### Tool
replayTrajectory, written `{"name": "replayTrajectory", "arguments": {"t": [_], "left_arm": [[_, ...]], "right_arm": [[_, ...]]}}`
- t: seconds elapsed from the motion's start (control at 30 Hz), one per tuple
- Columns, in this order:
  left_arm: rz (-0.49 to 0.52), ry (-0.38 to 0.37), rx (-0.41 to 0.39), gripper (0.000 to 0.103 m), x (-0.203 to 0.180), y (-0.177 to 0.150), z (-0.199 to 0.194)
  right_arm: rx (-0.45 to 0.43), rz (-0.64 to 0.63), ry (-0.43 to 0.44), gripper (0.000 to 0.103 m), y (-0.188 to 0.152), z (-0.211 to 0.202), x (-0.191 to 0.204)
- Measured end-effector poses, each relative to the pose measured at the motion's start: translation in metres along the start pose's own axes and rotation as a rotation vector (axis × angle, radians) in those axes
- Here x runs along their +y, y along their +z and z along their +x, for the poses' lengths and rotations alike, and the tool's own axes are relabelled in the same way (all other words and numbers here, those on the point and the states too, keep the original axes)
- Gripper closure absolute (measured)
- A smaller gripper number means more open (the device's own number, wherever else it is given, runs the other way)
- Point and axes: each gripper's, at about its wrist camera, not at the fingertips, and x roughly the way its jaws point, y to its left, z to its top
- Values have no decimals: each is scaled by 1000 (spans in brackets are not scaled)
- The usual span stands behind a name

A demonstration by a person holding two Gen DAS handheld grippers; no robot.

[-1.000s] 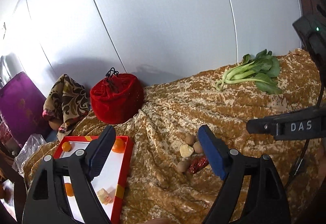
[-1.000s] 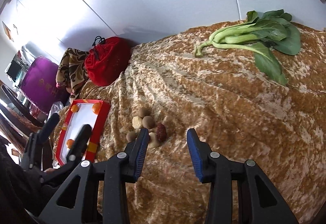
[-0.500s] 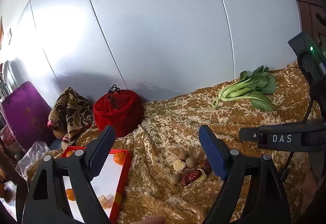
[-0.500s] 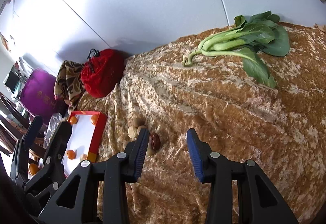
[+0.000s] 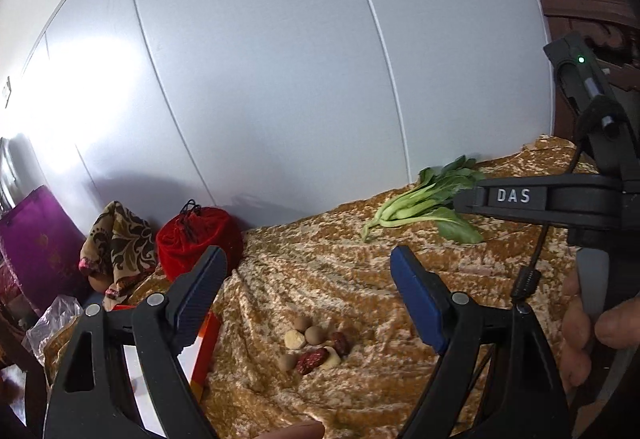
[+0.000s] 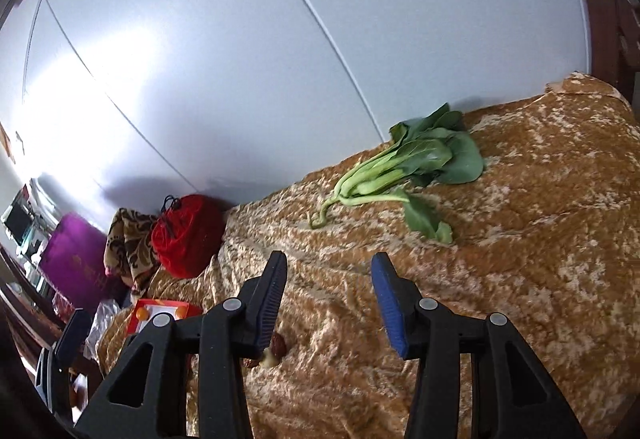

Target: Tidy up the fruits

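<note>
A small pile of dried fruit, round brown longans [image 5: 314, 335], red dates [image 5: 311, 358] and pale pieces, lies on the golden cloth [image 5: 320, 263]. My left gripper [image 5: 308, 299] is open and empty, raised above and behind the pile. A red-rimmed white tray [image 6: 160, 309] with small orange fruits [image 6: 141, 314] sits at the left; in the left wrist view its red edge [image 5: 206, 351] shows behind the left finger. My right gripper [image 6: 328, 299] is open and empty, held high; a date [image 6: 279, 346] peeks beside its left finger.
A bunch of green bok choy [image 5: 428, 201] [image 6: 404, 167] lies at the back right. A red drawstring pouch [image 5: 196, 239] [image 6: 186, 235], a patterned cloth [image 5: 116, 243] and a purple box [image 5: 36, 239] stand at the back left. A grey wall runs behind.
Both grippers have lifted and pulled back from the cloth. The fruit pile and tray now sit lower and smaller in both views. Both stay open.
</note>
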Motion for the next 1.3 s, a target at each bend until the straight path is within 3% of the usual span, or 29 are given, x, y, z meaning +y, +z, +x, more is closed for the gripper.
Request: {"name": "replayTrajectory", "arguments": {"t": [0.17,0.3,0.6,1.0,1.3], "left_arm": [[33,-9,-41,18,-23,15,-12],[19,33,-65,18,-19,25,-18],[-72,204,-94,18,29,39,-32],[-180,424,-169,17,118,66,-105],[-206,488,-248,14,145,77,-151]], "right_arm": [[-44,92,-9,56,11,-14,-27],[-61,117,-12,56,16,-22,-37],[-78,115,33,56,21,-33,-34],[-93,79,84,56,17,-42,-15],[-99,58,75,56,13,-41,-10]]}}
